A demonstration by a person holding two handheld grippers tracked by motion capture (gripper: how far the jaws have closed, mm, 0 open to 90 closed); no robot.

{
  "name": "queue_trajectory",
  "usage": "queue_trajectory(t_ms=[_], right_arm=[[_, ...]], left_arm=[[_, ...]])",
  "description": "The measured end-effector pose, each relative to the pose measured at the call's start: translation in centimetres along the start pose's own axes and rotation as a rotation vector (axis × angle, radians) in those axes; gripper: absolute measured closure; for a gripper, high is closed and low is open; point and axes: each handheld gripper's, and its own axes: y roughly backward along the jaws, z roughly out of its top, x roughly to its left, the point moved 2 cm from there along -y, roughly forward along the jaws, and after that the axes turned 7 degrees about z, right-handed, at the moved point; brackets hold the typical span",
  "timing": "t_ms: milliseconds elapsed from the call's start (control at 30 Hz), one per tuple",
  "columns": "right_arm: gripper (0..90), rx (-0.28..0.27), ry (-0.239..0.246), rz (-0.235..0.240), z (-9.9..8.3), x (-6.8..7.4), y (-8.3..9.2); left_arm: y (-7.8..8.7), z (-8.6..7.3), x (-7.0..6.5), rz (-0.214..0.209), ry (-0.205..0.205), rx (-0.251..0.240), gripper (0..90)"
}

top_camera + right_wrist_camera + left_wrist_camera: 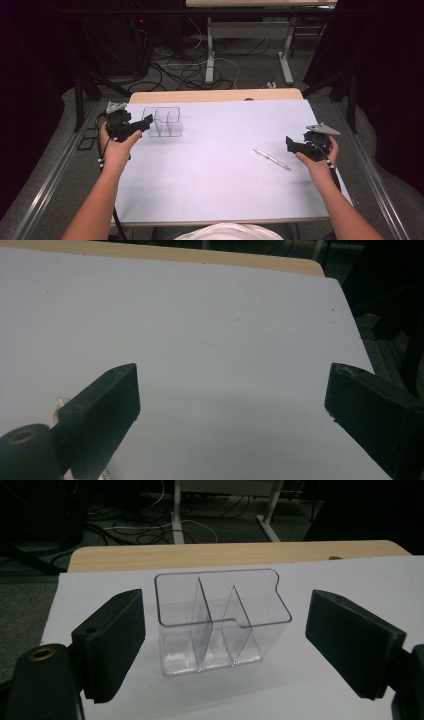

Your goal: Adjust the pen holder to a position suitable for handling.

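Observation:
A clear plastic organizer box (162,122) with inner dividers stands on the white table top (220,150) at the back left. My left gripper (144,125) hovers just to its left, pointing at it. In the left gripper view the box (220,625) sits a little ahead of the left gripper (225,612), whose jaws stand wide apart and touch nothing. A silver pen (271,159) lies right of centre. My right gripper (290,145) is just right of the pen, open. In the right gripper view the right gripper (230,385) has bare table between its jaws, and the pen's tip (60,402) peeks past the left jaw.
The white sheet covers a wooden table whose far edge (215,95) shows as a tan strip. Beyond it lie floor cables (185,70) and the metal legs of another desk (210,55). Metal rails (50,180) run along both sides.

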Motion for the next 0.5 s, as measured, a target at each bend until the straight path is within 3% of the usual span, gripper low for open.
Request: queue_trajectory(t_ms=[200,300,400,500], right_arm=[[11.9,-0.006,0.015,0.000,0.3,0.0,0.3],[12.5,-0.036,0.017,0.010,0.4,0.1,0.3],[12.5,-0.021,0.030,-0.001,0.3,0.0,0.2],[12.5,-0.003,0.026,0.012,0.2,0.1,0.0]], left_arm=[[-0.8,1.9,-0.1,0.030,0.003,-0.002,23.4],[-1.2,2.5,-0.1,0.056,-0.014,-0.003,26.2],[-1.9,3.1,0.0,0.082,-0.032,0.011,27.2],[-2.7,3.3,0.2,0.082,-0.047,-0.001,29.6]])
